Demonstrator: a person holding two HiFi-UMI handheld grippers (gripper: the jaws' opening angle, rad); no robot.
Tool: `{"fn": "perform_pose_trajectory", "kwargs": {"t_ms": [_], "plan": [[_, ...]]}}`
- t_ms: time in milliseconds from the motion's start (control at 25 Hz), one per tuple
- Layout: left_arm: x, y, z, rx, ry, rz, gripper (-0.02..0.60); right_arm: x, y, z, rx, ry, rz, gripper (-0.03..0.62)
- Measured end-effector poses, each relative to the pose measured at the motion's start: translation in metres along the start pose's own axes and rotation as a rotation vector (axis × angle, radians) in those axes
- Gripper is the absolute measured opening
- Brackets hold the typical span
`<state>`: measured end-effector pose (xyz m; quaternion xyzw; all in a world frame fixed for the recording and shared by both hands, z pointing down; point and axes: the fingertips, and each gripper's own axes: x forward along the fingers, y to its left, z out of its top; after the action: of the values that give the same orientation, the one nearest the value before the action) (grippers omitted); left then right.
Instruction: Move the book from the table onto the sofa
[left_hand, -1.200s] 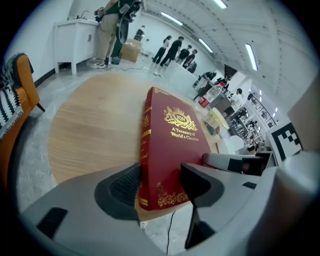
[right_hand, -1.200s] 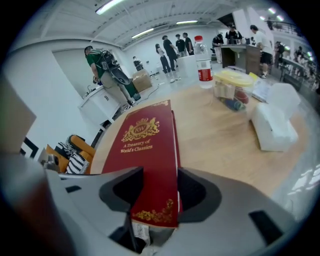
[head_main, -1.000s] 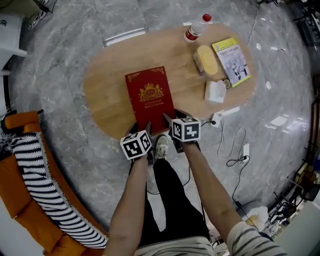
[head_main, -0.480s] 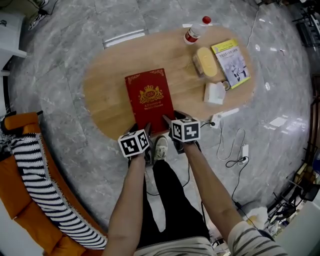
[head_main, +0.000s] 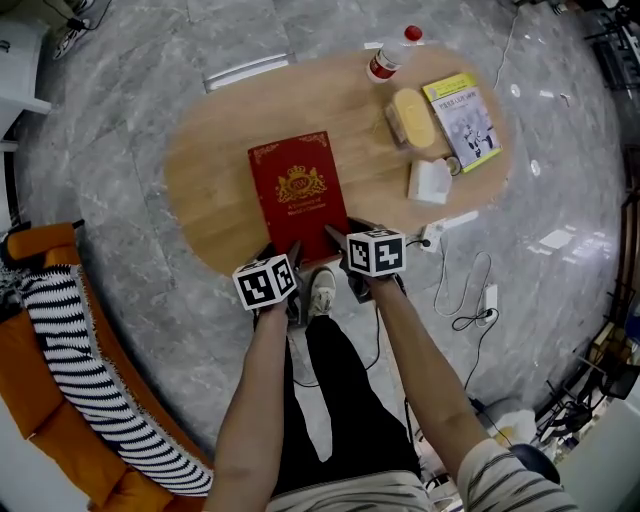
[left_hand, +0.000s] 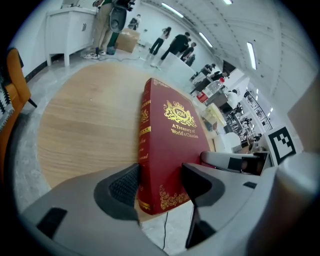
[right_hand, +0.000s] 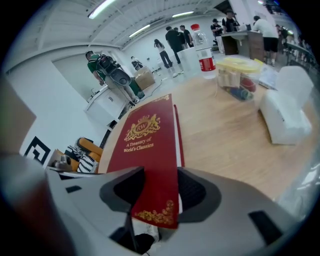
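Red and gilt, the book (head_main: 297, 192) is a thick rectangular hardback with a smooth cover, a gold crest and gold scrollwork at its corners. It lies flat on the oval surface (head_main: 215, 150) of pale, grained wood. Its long axis runs away from the person, with the spine to the left, the title reading upright to them, and the near short edge just over the rim. The left tool (left_hand: 160, 182) clamps the near spine corner between ribbed black pads. The right tool (right_hand: 160, 187), whose jaws have just been closing, grips the near page-side corner.
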<state>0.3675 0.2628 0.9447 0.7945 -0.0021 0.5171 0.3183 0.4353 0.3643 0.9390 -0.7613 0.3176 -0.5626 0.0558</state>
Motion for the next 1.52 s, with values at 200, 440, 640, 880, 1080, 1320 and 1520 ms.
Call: {"fn": "perform_pose_trajectory", "kwargs": {"t_ms": [200, 440, 640, 880, 1080, 1320, 1520], "plan": [[-0.002, 0.001, 0.0, 0.002, -0.005, -0.002, 0.255, -0.002, 0.001, 0.0, -0.001, 0.003, -0.01, 0.207], [-0.002, 0.0, 0.001, -0.003, -0.003, -0.003, 0.255, -0.004, 0.002, 0.003, -0.023, -0.004, -0.016, 0.201], [-0.004, 0.0, 0.004, 0.008, -0.015, -0.003, 0.255, -0.005, 0.005, 0.005, -0.034, -0.018, -0.014, 0.199], [-0.017, -0.005, 0.011, 0.024, -0.019, -0.005, 0.255, -0.016, 0.014, 0.012, -0.034, -0.045, -0.01, 0.199], [-0.033, -0.012, 0.015, 0.035, -0.029, -0.005, 0.255, -0.03, 0.024, 0.016, -0.031, -0.062, -0.01, 0.199], [-0.057, -0.02, 0.022, 0.055, -0.035, -0.011, 0.255, -0.049, 0.039, 0.022, -0.013, -0.088, -0.015, 0.201], [-0.09, -0.033, 0.023, 0.059, -0.038, -0.01, 0.255, -0.078, 0.059, 0.025, 0.005, -0.092, -0.02, 0.199]]}}
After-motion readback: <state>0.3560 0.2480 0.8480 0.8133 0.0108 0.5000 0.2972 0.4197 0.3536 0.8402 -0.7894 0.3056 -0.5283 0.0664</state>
